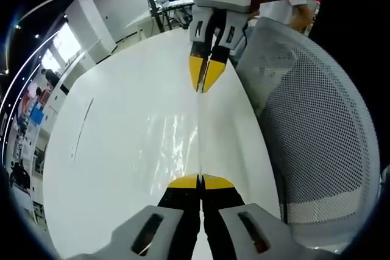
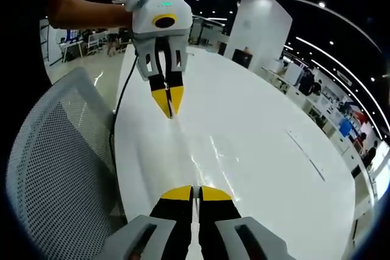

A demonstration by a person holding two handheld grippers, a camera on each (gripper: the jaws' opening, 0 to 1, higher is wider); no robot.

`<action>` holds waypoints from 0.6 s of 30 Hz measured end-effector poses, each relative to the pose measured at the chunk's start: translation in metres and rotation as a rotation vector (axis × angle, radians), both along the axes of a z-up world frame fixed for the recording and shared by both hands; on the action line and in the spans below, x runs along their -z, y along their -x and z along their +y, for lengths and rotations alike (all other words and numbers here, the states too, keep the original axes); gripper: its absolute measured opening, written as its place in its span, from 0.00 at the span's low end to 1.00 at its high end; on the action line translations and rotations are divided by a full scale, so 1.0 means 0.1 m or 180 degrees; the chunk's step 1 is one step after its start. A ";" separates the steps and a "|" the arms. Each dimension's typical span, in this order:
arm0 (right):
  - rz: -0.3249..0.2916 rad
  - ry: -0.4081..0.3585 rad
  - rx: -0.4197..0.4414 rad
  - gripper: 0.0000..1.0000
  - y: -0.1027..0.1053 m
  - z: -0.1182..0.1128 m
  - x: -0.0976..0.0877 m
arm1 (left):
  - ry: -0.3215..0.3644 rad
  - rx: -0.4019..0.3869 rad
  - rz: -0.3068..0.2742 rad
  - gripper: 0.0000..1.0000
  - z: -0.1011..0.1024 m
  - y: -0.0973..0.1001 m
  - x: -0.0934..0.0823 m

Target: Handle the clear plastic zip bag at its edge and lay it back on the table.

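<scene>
Clear plastic is what both tools are working on: the zip bag (image 1: 177, 141) is stretched between the two grippers, showing as a glossy, wrinkled sheen against the white table (image 1: 109, 150). In the left gripper view, the left gripper (image 1: 200, 181) has its yellow-tipped jaws pressed together on the near edge of the bag, and the right gripper (image 1: 205, 80) comes in from the far side with its jaws closed on the opposite edge. The right gripper view gives the mirror of this: the right gripper (image 2: 196, 193) pinches the bag's edge (image 2: 207, 156) at the near end, and the left gripper (image 2: 169, 103) holds the far end, a person's hand and forearm (image 2: 91, 10) behind it.

Relative to the table, the bag runs along its near side, close to the edge where a grey mesh chair (image 1: 311, 120) stands just beside it. Whether the bag is touching the tabletop or held just above it cannot be told; it looks taut and low over the surface.

As a judgement, the edge handling is well under way, since both ends are gripped. What is left is to lower the bag flat onto the table and let both pairs of jaws part from it.
</scene>
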State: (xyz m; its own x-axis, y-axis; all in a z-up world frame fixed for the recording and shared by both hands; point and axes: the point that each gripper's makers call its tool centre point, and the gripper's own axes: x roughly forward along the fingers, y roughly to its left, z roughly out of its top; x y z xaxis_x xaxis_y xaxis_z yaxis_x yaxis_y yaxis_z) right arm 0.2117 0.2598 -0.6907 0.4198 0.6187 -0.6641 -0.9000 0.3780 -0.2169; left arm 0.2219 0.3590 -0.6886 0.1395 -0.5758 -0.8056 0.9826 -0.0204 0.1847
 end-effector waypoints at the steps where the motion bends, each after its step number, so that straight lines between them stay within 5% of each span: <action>1: 0.0002 0.0002 0.0002 0.00 0.00 0.00 0.00 | 0.0000 -0.0002 -0.0002 0.00 0.00 0.00 0.00; 18: -0.0022 -0.0004 0.0007 0.00 0.01 -0.02 0.00 | 0.0012 -0.0010 0.0001 0.00 0.01 0.00 -0.02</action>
State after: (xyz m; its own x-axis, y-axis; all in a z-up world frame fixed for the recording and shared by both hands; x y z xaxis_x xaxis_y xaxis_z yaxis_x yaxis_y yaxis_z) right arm 0.2108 0.2577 -0.6904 0.4258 0.6186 -0.6603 -0.8977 0.3803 -0.2227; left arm 0.2214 0.3605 -0.6871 0.1409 -0.5783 -0.8035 0.9827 -0.0168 0.1844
